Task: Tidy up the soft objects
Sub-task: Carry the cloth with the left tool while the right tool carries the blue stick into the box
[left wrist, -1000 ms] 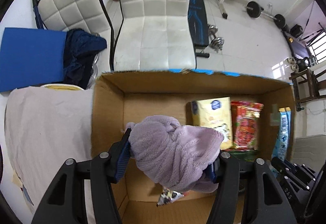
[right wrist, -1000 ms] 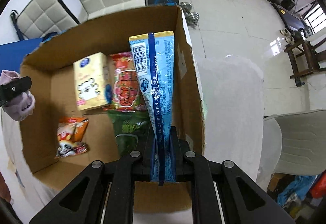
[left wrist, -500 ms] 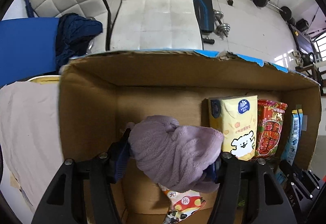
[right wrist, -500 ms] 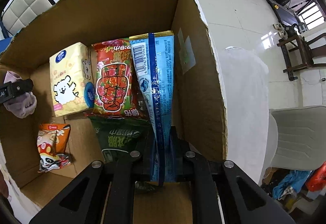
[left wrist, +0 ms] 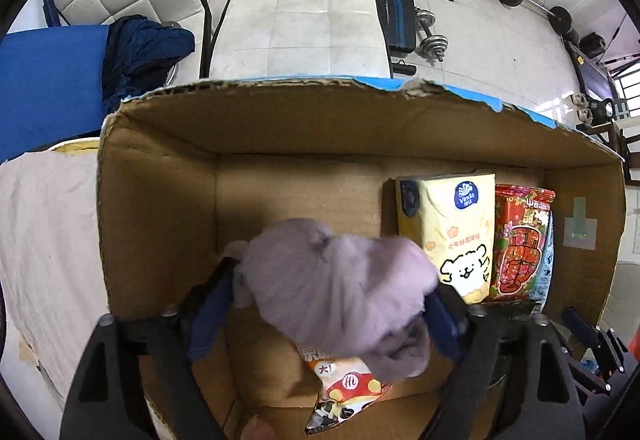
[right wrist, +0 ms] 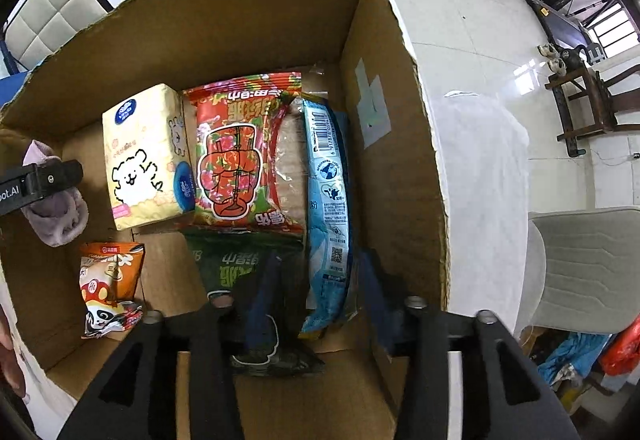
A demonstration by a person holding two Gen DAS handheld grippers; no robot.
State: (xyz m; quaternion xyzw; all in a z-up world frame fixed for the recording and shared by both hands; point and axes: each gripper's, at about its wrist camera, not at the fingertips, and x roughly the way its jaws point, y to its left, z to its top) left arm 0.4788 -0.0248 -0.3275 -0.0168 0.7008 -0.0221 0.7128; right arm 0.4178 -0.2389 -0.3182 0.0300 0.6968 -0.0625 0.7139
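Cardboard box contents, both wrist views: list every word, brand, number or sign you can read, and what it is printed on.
"Vinda": round blue logo on the yellow tissue pack, small, only just legible.
"大!": orange snack bag.
"ot.AI": black left gripper body, cut off by the frame edge.
Red snack bag: upside-down Chinese characters, not reliably readable.
Blue packet: barcode, digits too small.

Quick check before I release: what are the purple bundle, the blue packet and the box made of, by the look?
Purple bundle: plush fleece-like fabric, matte, fuzzy nap and soft folds. Blue packet: thin plastic film, glossy, with glare and crinkles; probably a flexible wrapper. Box: brown cardboard, matte, its top edge torn and ragged.
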